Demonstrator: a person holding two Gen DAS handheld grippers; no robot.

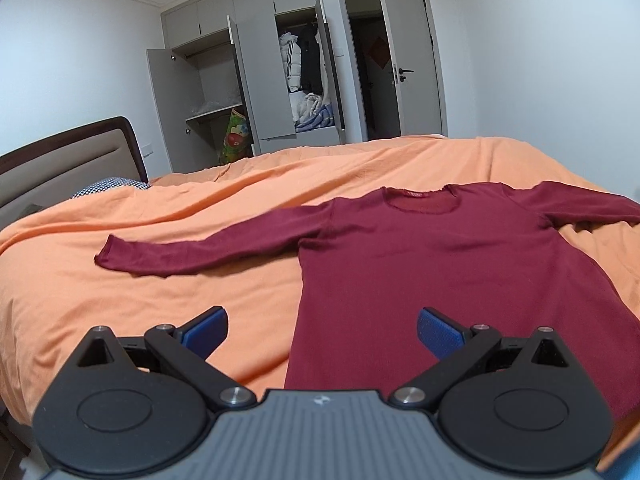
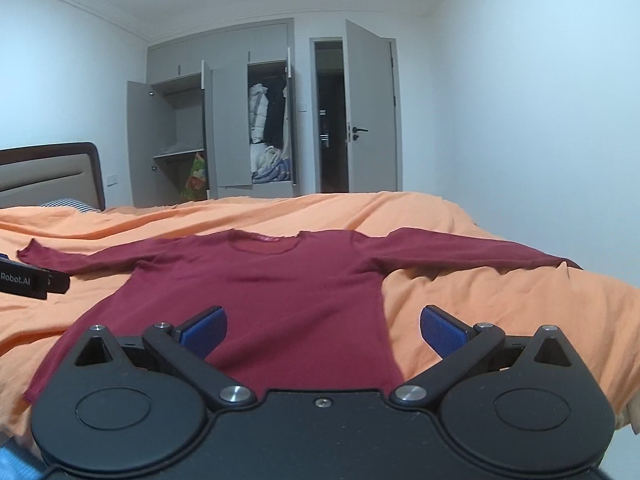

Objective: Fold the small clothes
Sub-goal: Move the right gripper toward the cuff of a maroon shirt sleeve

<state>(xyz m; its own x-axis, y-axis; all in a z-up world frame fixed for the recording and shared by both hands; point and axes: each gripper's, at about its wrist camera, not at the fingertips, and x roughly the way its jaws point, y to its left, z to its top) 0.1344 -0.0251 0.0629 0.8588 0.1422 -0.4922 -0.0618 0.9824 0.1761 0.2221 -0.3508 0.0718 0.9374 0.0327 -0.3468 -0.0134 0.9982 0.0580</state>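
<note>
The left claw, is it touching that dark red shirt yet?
Apart. In the left wrist view the left claw stands wide open, its blue pads gripping nothing; the red shirt lies flat on the orange bedspread beyond them.

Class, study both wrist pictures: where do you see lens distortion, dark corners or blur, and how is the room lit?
Left wrist view: fisheye bends the wardrobe and door frame, corners are black, the red shirt is slightly soft, and the light is even and cool. Right wrist view: the same curved walls and dark corners, the bedspread evenly lit without hard shadows, no glare, and the right gripper sharp.
</note>
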